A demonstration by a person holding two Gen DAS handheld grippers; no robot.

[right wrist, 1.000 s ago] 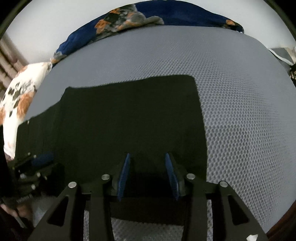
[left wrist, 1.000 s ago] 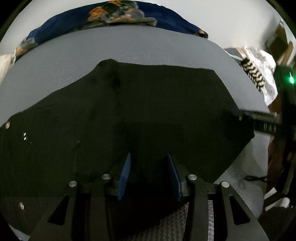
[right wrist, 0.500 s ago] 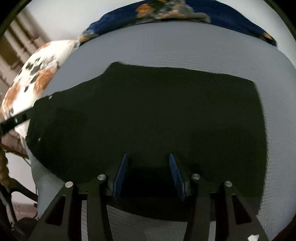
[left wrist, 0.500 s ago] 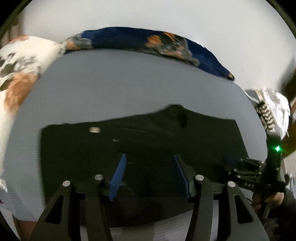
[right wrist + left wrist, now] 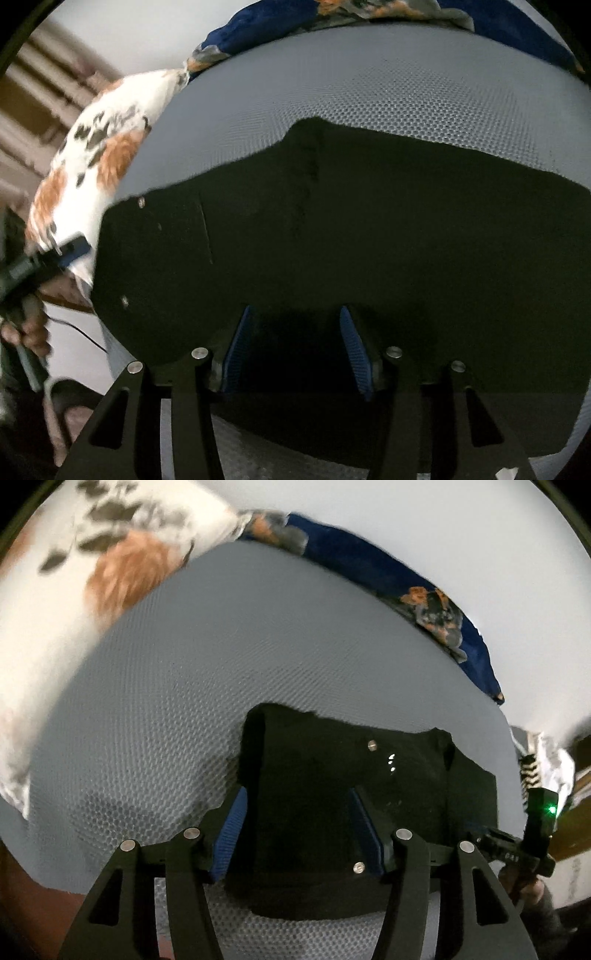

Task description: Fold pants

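Black pants [image 5: 354, 794] lie flat on a grey mesh-textured bed [image 5: 184, 709]. In the left wrist view my left gripper [image 5: 299, 805] is open, its blue pads over the pants' left end near the near edge. In the right wrist view the pants [image 5: 351, 240] fill most of the frame, and my right gripper [image 5: 295, 325] is open over their near edge. The right gripper also shows at the right edge of the left wrist view [image 5: 517, 849], and the left gripper's finger shows at the left of the right wrist view [image 5: 70, 251].
A white pillow with orange and dark blotches [image 5: 74, 590] lies at the bed's left end. A dark blue floral cloth [image 5: 424, 590] runs along the far edge against a white wall. Patterned fabric [image 5: 535, 768] sits beyond the bed's right end.
Both grippers have swung leftward along the pants. The left view now looks at the pants' left end and the pillow. Both grippers stay open.
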